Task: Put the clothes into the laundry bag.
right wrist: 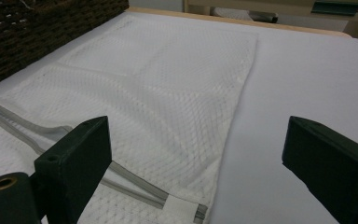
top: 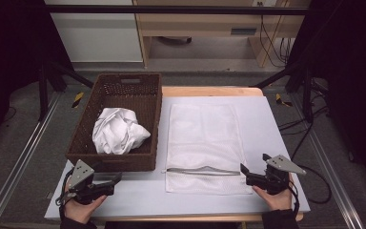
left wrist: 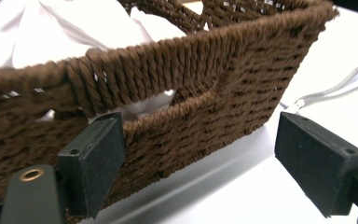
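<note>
table: white top (top: 276, 143) with a wooden edge showing along the far side; carries everything below.
mesh bag: white mesh laundry bag (top: 205, 143) lying flat in the middle of the table, long side running from the far edge toward the near edge; just right of the basket, a narrow strip of bare top between them. In the right gripper view the bag (right wrist: 158, 93) spreads out ahead of the jaws, its right edge straight against bare top.
basket: brown woven basket (top: 150, 107) at the table's far-left corner, reaching down the left edge to near the left gripper; cut-out handle in its near wall. In the left gripper view that near wall (left wrist: 242, 79) stands right in front of the jaws.
cloth: crumpled white cloth (top: 118, 131) inside the basket, bunched in the near half; white cloth (left wrist: 65, 28) shows over the rim and through the handle slot in the left gripper view.
zipper: grey zipper (top: 202, 171) across the bag near its near end, parallel to the table's near edge; part open, seen close at (right wrist: 130, 179).
left gripper: (top: 116, 180) near-left corner, held in the left hand, jaws wide apart, nothing between them, pointing at the basket's near wall.
right gripper: (top: 243, 172) near-right part of the table, at the bag's near-right corner by the zipper end; jaws wide, nothing held.
</note>
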`<action>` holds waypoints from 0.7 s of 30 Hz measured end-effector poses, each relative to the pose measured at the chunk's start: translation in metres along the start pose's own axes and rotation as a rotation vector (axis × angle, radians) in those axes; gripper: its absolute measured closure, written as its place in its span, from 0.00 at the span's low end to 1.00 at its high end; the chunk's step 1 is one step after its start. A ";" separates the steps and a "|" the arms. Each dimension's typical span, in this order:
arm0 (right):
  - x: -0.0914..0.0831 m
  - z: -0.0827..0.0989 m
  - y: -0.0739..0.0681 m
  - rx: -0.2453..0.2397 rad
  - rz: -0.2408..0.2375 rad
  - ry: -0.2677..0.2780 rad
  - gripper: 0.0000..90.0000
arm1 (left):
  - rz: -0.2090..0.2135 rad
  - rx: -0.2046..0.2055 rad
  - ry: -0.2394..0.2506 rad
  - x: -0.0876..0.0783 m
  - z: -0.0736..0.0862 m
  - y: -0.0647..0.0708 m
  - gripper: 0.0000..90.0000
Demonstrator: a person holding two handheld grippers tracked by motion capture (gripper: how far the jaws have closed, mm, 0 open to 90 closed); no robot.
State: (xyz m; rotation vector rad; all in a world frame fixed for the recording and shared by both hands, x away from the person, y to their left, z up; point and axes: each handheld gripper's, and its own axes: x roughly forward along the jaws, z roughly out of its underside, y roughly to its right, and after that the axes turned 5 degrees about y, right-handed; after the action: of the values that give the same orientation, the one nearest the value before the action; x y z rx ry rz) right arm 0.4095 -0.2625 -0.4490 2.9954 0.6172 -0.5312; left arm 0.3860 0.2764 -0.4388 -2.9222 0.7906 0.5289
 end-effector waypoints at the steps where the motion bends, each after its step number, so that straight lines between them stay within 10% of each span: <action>1: 0.000 0.000 -0.001 0.001 -0.006 0.003 0.09 | -0.002 -0.002 0.007 -0.001 -0.001 0.000 0.18; 21: 0.005 -0.005 -0.017 -0.017 -0.024 0.015 0.10 | -0.062 -0.023 0.093 -0.018 -0.036 -0.002 0.19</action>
State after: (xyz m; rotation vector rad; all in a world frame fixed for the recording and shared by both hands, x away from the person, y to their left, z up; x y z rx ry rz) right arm 0.4091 -0.2448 -0.4460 2.9824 0.6565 -0.5025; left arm 0.3834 0.2816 -0.3988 -3.0002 0.7047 0.4029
